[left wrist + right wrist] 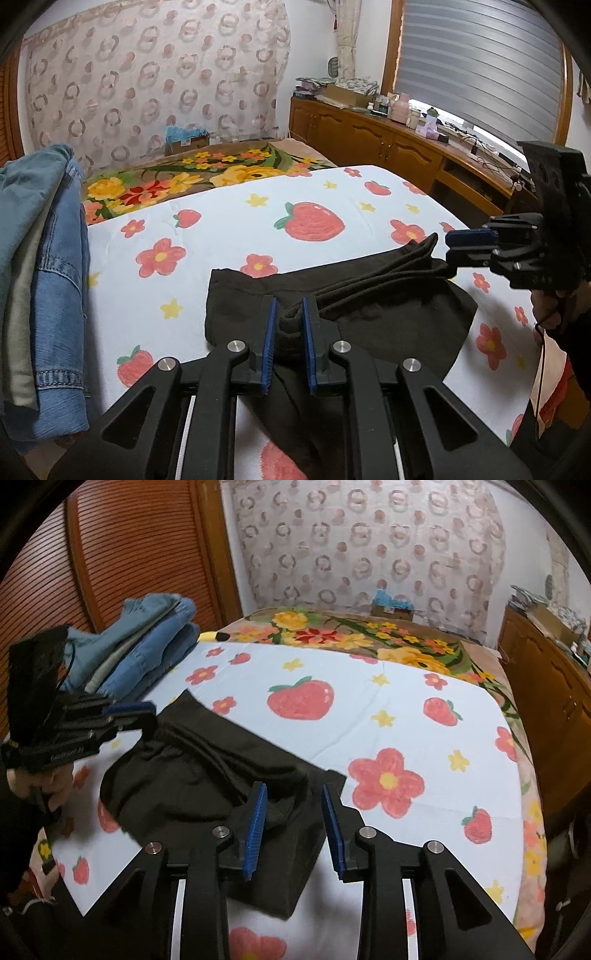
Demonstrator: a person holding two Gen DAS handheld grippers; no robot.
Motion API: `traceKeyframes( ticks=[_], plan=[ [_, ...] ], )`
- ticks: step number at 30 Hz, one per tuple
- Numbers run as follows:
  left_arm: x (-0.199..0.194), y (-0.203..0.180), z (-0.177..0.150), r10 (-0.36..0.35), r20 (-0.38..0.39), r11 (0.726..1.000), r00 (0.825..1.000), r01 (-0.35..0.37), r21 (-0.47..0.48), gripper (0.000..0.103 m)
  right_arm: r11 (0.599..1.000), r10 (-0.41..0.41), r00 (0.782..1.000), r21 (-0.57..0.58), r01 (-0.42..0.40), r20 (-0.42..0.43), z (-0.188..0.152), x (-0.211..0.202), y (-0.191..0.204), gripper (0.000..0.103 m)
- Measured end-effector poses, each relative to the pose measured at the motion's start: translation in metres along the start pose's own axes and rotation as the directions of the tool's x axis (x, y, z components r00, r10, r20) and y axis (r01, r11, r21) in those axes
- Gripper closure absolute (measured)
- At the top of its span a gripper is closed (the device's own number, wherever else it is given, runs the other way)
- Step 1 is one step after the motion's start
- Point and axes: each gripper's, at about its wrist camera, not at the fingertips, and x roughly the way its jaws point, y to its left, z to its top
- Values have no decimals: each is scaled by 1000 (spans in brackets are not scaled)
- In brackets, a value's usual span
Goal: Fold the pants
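Dark brown pants (pixel 388 317) lie partly folded in a thick bundle on the strawberry-print sheet (pixel 229 236). My left gripper (pixel 289 306) is shut on a bunched fold at the near end of the pants, the cloth pinched between its blue pads. In the right wrist view the pants (pixel 192 775) spread under my right gripper (pixel 293 790), whose jaws stand apart with cloth lying loose between them, neither pad pressing on it. From the left wrist view, the right gripper (pixel 448 247) sits at the far right end of the bundle. The left gripper (pixel 147 716) shows at the pants' left corner.
A stack of folded denim clothes (pixel 44 295) (pixel 147 646) stands on the bed's left side. A floral blanket (pixel 192 173) covers the far end of the bed. A wooden cabinet (pixel 369 136) with clutter runs along the right, and a slatted wooden door (pixel 110 554) is on the left.
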Motion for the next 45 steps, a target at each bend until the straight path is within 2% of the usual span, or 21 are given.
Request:
traceKeyframes(
  ticks=[11,19,23,24,35,37,39,42,45],
  plan=[
    [8,2,-4,13,-20,1000,1000,-13,-5,88,1000,-15,999,7,15,31,-1,-18,-10,69],
    [12,8,-6,-4,-41,999,999,2,-36,88,998,-3,999,-58,1,-35,2,3,-2,67],
    [8,11,-6,-24,-37,998,999,22,-54,70,995,15,998,-94,-20,-62,15,21,1,67],
    [7,11,-7,-28,-34,998,999,26,-55,68,995,16,998,-101,-23,-69,18,26,0,67],
    [14,10,-16,-19,-82,998,996,14,-58,68,993,86,991,-71,-94,-101,26,51,-14,69],
    [15,9,-15,-28,-82,998,996,24,-53,79,990,117,988,-64,-124,-99,25,50,-16,88],
    [14,8,-15,-28,-73,999,997,25,-46,92,988,132,988,-64,-137,-83,25,48,-16,92],
    [5,5,-9,-20,-22,999,1000,19,-38,93,989,130,991,-61,-132,-39,24,39,-16,93],
    [-6,4,2,-12,34,999,999,13,-40,93,994,93,996,-52,-93,-10,23,31,-15,93]
  ],
)
